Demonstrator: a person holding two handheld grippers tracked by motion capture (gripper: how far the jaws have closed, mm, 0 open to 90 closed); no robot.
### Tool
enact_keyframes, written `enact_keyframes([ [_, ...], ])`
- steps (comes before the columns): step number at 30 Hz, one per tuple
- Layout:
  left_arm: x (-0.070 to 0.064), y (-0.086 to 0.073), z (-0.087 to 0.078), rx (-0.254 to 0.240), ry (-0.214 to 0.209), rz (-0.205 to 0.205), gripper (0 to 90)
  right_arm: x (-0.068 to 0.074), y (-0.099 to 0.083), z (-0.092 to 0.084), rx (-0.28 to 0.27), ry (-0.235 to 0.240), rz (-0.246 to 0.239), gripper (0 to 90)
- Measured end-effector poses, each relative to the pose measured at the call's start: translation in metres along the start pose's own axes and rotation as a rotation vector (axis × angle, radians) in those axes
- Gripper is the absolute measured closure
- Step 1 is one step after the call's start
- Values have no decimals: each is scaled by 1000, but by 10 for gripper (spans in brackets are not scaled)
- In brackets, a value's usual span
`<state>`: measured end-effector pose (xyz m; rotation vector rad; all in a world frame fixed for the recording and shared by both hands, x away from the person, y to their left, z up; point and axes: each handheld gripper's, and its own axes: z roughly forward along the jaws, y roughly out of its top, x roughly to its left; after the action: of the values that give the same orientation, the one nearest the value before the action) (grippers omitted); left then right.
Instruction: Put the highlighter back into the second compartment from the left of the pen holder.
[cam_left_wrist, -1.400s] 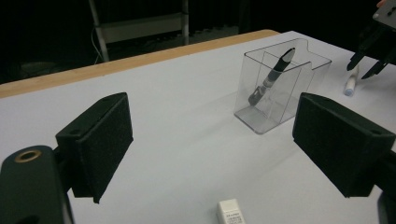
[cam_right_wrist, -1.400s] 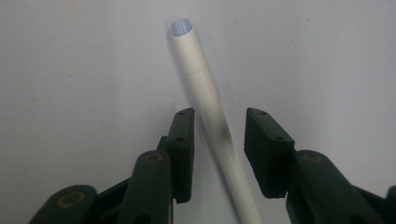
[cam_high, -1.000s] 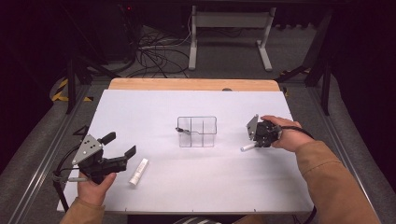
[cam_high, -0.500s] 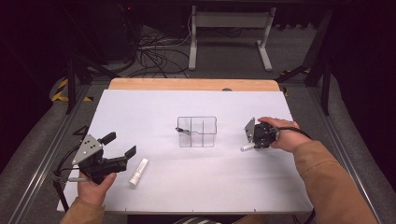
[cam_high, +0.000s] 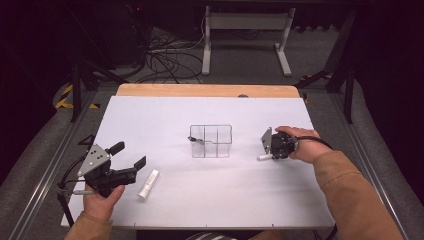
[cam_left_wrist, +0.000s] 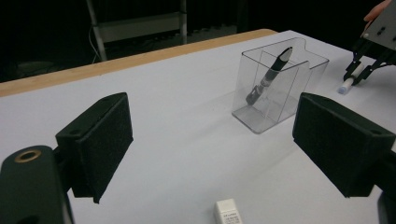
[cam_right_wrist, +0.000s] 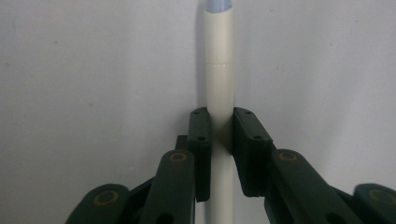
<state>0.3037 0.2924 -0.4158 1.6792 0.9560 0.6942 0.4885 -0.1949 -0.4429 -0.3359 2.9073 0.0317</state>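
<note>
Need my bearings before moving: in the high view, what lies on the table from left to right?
Left tool → white marker lying loose → clear divided holder → white marker in the right tool.

Clear bin (cam_high: 212, 141) sits mid-table (cam_high: 300, 200), a pen (cam_left_wrist: 271, 74) leaning tilted in its left compartment. Right of the bin, a marker (cam_high: 263, 157) lies on the table between the jaws of the right gripper (cam_high: 272, 148). Near the front left, another marker (cam_high: 148, 183) lies just right of the left gripper (cam_high: 131, 156).

right hand-held gripper (cam_right_wrist: 219, 154) | jaws just closed further | now pinching white marker (cam_right_wrist: 219, 84) on table
</note>
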Motion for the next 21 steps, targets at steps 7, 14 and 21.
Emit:
enact_keyframes([
  [7,0,0,0,-5,1,-1,130,1,-1,-3,8,-15,1,789],
  [14,0,0,0,-4,2,-1,129,4,-6,-23,-84,-67,27,790],
  [21,0,0,0,-4,0,0,129,8,-6,-33,-112,-83,33,790],
])
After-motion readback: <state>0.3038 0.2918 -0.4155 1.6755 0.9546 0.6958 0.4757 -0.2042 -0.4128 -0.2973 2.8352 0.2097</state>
